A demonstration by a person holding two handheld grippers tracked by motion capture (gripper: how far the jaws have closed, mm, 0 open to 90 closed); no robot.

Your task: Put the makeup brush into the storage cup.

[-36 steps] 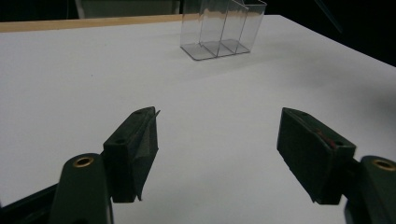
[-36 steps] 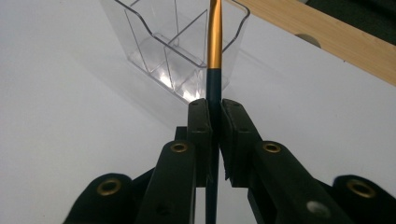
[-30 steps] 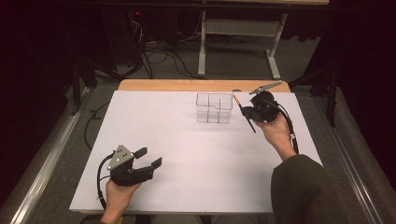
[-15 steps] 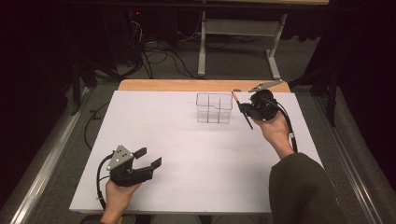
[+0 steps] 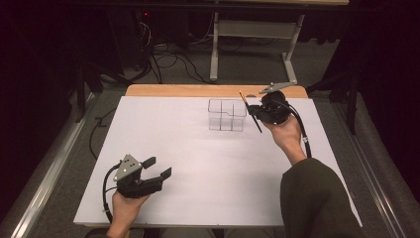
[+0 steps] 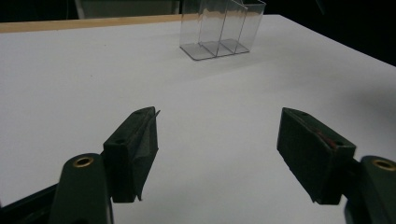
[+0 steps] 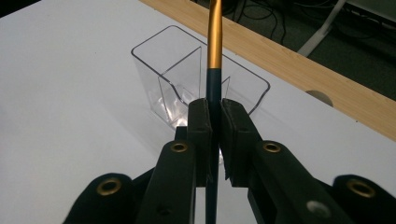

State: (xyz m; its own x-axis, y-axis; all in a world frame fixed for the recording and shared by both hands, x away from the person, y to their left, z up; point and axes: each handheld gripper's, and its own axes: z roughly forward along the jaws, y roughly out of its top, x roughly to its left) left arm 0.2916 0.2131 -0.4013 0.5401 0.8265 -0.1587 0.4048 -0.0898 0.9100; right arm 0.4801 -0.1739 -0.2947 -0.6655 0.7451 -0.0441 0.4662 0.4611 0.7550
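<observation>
A dark pen with a gold end is pinched in the right claw, just beside the clear organizer on the bench. The left claw is spread, nothing held.

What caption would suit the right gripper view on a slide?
Right gripper, jaws shut on a slim dark pen with a gold-orange end, held beside a clear plastic compartment organiser on the white table.

No readable text, label, brand, number or sign on anything.
</observation>
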